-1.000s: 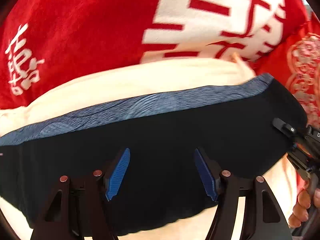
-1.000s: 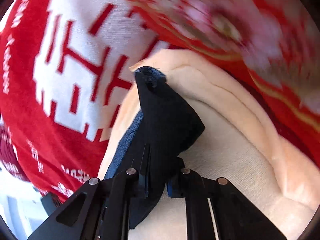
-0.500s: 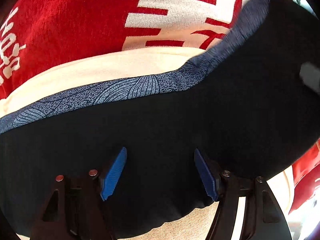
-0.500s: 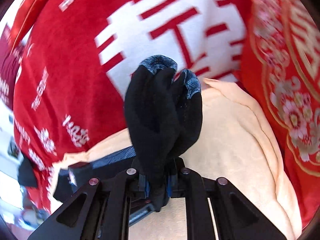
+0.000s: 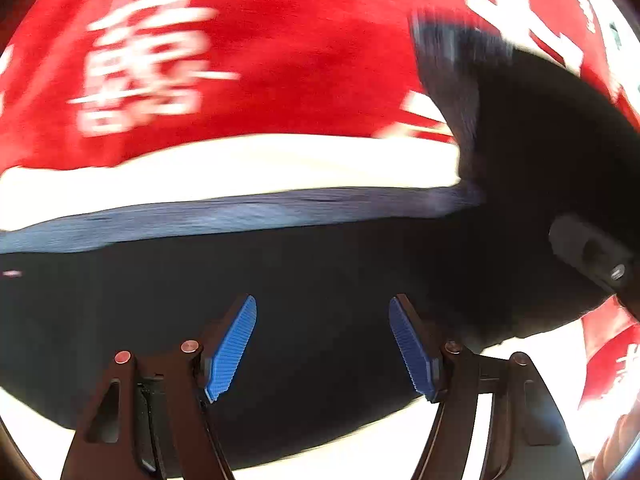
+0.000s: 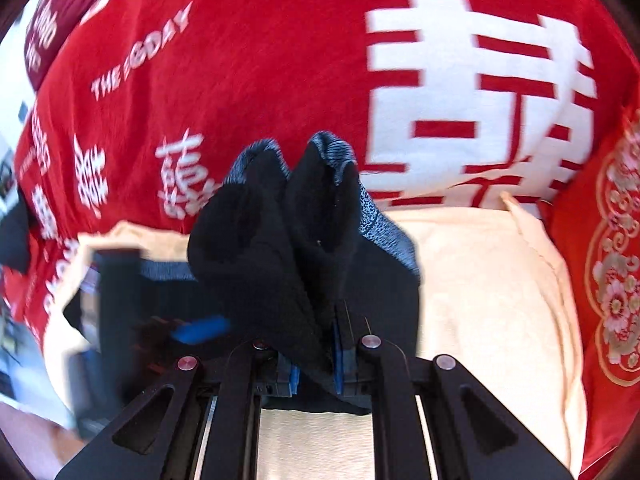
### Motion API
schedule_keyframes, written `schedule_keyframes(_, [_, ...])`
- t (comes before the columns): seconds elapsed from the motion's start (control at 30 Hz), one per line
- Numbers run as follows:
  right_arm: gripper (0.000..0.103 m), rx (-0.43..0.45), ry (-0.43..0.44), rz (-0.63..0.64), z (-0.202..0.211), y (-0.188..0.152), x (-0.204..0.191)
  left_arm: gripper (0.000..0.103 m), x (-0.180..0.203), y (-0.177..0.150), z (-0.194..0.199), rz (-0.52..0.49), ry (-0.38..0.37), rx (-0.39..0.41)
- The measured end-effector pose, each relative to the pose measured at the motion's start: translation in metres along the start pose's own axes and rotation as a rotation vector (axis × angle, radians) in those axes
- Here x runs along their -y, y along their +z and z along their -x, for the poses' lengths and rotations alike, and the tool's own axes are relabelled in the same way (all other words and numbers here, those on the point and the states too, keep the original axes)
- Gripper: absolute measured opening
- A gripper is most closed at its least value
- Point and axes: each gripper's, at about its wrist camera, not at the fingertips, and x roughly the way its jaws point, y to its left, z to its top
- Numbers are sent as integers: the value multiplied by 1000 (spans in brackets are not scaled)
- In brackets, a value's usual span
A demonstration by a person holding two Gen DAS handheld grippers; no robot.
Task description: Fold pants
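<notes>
Black pants (image 5: 120,300) with a blue-grey patterned waistband (image 5: 240,212) lie on a cream blanket (image 5: 240,164). My left gripper (image 5: 322,304) hovers over the black cloth, open, with nothing between its blue pads. The left wrist view is smeared by motion. On its right, one end of the pants (image 5: 540,140) stands lifted and curled over. My right gripper (image 6: 316,364) is shut on that bunched end of the pants (image 6: 280,240), which rises from the jaws in two folds. A blurred blue pad (image 6: 200,328) of the left gripper shows low on the left.
A red bedspread (image 6: 280,60) with large white characters covers the surface around the cream blanket (image 6: 480,280). A red cloth with floral embroidery (image 6: 612,260) lies at the right edge. Blurred room clutter shows at the far left.
My right gripper has rolled and lifted the pants' end, carrying it up and over the rest. The left gripper has slid sideways over the pants, still open.
</notes>
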Motion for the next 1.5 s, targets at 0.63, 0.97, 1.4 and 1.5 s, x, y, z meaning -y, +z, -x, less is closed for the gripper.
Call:
schedule_keyframes(0.63, [61, -211, -31, 261, -60, -76, -140, 70, -127, -8, 44, 90, -11, -67])
schedule_keyframes(0.97, [60, -243, 5, -208, -30, -72, -14, 70, -47, 10, 19, -27, -343, -202])
schedule_keyframes(1.4, [42, -229, 66, -287, -13, -79, 14, 5, -54, 2, 18, -33, -357, -268])
schedule_keyframes(1.5, [42, -222, 76, -267, -10, -73, 16, 5, -74, -12, 10, 3, -316, -305])
